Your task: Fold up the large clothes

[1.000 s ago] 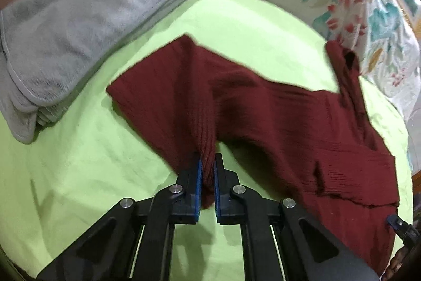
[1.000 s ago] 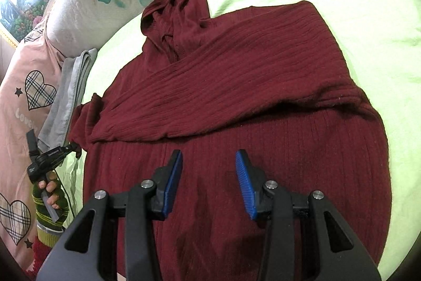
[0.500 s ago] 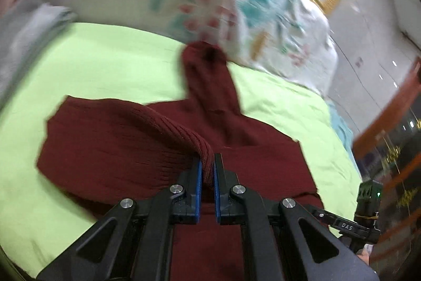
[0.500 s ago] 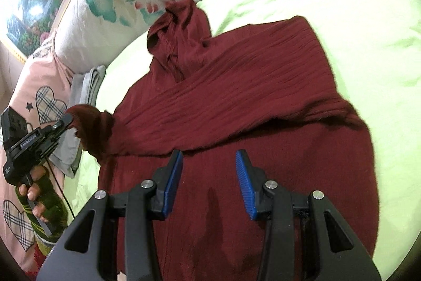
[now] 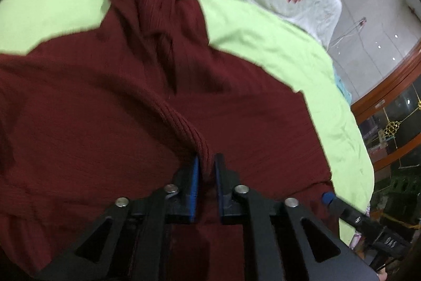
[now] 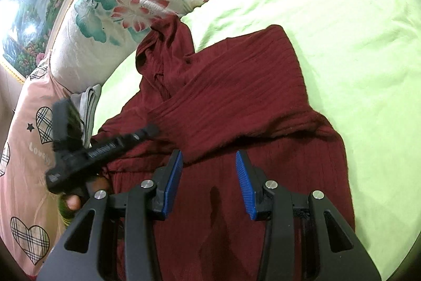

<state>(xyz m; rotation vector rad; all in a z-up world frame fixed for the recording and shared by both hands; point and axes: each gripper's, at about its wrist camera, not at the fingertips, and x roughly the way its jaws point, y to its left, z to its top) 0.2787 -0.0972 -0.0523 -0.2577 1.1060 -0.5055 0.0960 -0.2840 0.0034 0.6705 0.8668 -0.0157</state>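
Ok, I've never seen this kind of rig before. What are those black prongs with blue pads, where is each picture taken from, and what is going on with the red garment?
No robot arm here: a person holds one two-finger gripper in each hand, and a fisheye camera on each looks forward along its fingers. The left wrist view shows the left gripper, shut on a ribbed sleeve edge of the dark red sweater. The right wrist view shows the right gripper, open over the sweater's body and holding nothing; the left gripper appears there too, at the left. The sweater lies on a light green sheet, one sleeve already folded across its chest. Behind it lie a floral pillow and folded grey cloth.
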